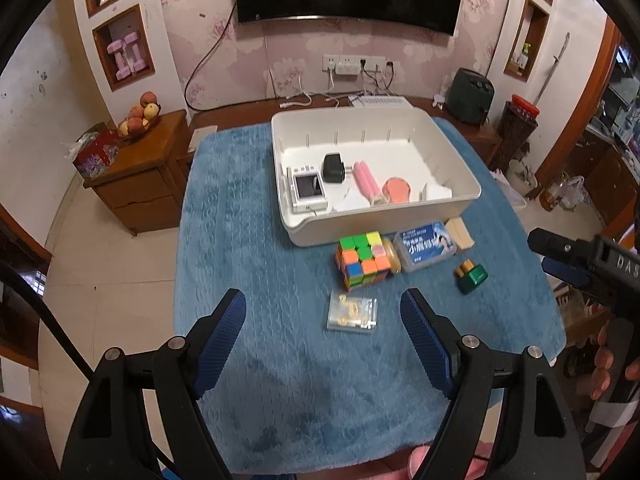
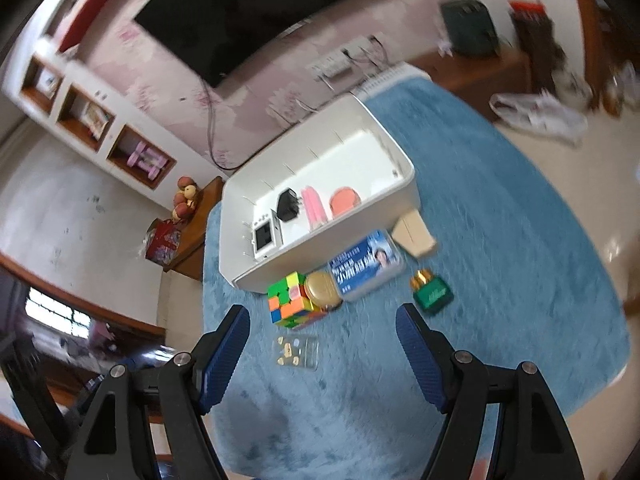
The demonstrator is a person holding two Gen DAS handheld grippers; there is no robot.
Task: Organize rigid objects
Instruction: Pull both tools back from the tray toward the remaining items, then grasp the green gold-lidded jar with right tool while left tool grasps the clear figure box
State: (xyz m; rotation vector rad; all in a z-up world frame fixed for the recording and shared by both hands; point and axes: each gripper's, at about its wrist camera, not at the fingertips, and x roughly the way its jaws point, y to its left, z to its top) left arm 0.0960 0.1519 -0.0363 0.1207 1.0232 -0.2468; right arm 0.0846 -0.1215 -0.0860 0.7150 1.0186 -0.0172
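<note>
A white bin point(image 1: 384, 226) point(image 2: 344, 152) stands at the back of the blue cloth and holds a white screen device point(image 1: 307, 190), a black adapter point(image 1: 334, 169), pink cylinders point(image 1: 367, 182) and a pink round piece point(image 1: 396, 190). In front of it lie a colour cube point(image 1: 362, 264) point(image 2: 290, 300), a gold-lidded jar point(image 1: 391, 258) point(image 2: 322, 290), a blue-label box point(image 1: 426, 248) point(image 2: 366, 264), a tan box point(image 1: 460, 232) point(image 2: 414, 234), a green bottle point(image 1: 472, 276) point(image 2: 432, 298) and a clear packet point(image 1: 352, 312) point(image 2: 296, 352). My left gripper point(image 1: 322, 298) hovers open near the packet, holding nothing. My right gripper point(image 2: 322, 312) point(image 1: 540, 254) is open and empty too.
The blue cloth point(image 1: 280, 380) covers a table whose edges drop to tiled floor on the left and right. A wooden cabinet point(image 1: 140, 184) with a fruit bowl stands to the left. A person's hand point(image 1: 612, 356) grips the right tool's handle. A TV hangs on the far wall.
</note>
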